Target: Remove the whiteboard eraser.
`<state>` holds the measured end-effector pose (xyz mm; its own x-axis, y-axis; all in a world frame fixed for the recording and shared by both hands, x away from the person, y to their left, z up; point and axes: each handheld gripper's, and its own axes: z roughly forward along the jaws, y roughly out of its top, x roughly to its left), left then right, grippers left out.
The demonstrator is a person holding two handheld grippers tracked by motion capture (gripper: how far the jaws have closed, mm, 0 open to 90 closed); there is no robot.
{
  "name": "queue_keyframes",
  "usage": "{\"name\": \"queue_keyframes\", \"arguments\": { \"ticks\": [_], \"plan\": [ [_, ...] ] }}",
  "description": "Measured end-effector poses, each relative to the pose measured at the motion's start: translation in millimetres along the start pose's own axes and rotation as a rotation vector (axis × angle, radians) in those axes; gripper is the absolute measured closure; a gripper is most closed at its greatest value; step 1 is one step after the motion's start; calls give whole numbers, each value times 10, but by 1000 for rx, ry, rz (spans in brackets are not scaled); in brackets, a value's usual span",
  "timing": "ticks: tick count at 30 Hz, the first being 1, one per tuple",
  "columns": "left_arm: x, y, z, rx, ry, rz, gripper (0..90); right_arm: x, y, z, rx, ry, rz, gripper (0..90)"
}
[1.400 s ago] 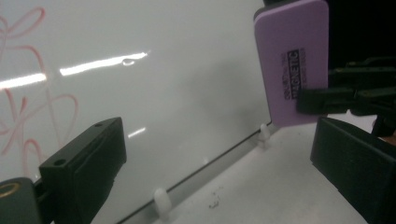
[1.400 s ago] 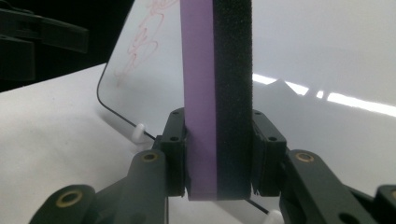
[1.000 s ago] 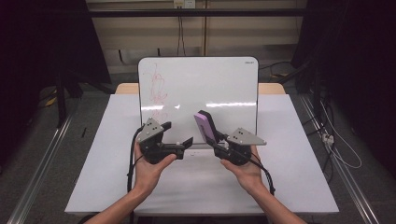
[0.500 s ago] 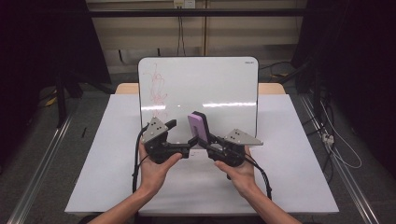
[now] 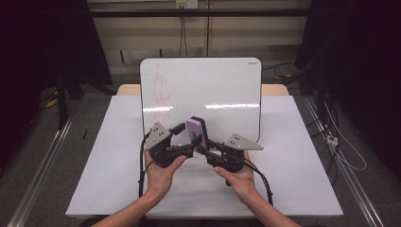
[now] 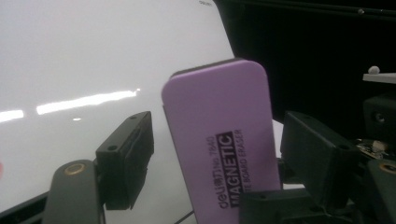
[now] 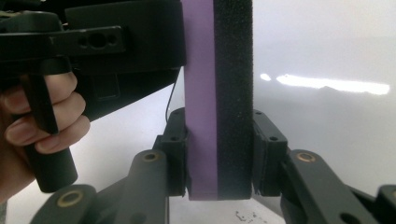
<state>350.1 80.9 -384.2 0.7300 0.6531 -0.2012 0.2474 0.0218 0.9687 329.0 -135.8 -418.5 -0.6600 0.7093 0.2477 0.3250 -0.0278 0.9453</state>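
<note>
A purple magnetic board eraser [image 5: 196, 132] with a black felt side stands upright above the table, in front of the whiteboard [image 5: 213, 90]. In the right gripper view my right gripper [image 7: 217, 121] is shut on the eraser [image 7: 205, 116], one pad on the purple face and one on the felt. My left gripper [image 5: 187, 137] comes in from the left. Its jaws have just been closing, and the eraser [image 6: 219, 140] stands between them. In the left gripper view my left gripper [image 6: 215, 126] still shows a gap on both sides of the eraser.
The whiteboard leans upright at the table's back and bears red scribbles [image 5: 161, 92] on its left part. A white sheet [image 5: 108, 165] covers the table. Cables [image 5: 340, 151] lie on the floor at the right, and dark curtains hang on both sides.
The right gripper has carried the eraser slightly left and down, into the left gripper's jaws. Those jaws stood wide apart and now sit narrower around it.
</note>
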Motion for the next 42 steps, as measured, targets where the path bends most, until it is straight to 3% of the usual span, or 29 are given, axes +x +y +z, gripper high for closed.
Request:
{"name": "queue_keyframes", "arguments": {
  "ticks": [4, 11, 17, 24, 26, 27, 35, 37, 42],
  "plan": [
    [5, -41, 30, -11, -6, -17, 310, 1, -4, 2, -1, 3, 2, 640],
    [-13, -100, 80, 22, -16, -59, 361, 10, -21, 9, -2, -3, -6, 640],
    [-10, -135, 90, 18, -19, -86, 386, 12, -34, 13, -4, -3, 5, 639],
    [7, -123, 88, 38, -33, -88, 400, 15, -34, 20, 3, -8, -9, 631],
    [19, -112, 70, 33, -27, -80, 403, 22, -35, 29, 29, -7, -35, 532],
    [36, -102, 63, 37, -29, -88, 404, 19, -41, 38, 42, -5, -27, 472],
    [154, -45, -5, 66, -15, -87, 408, -58, -25, -16, 97, -57, -56, 223],
    [163, -22, -48, 80, -7, -77, 409, -83, -23, -45, 106, -104, -90, 199],
    [206, 60, -159, 82, 19, -39, 409, -186, 4, -194, 109, -134, -92, 161]
  ]
}}
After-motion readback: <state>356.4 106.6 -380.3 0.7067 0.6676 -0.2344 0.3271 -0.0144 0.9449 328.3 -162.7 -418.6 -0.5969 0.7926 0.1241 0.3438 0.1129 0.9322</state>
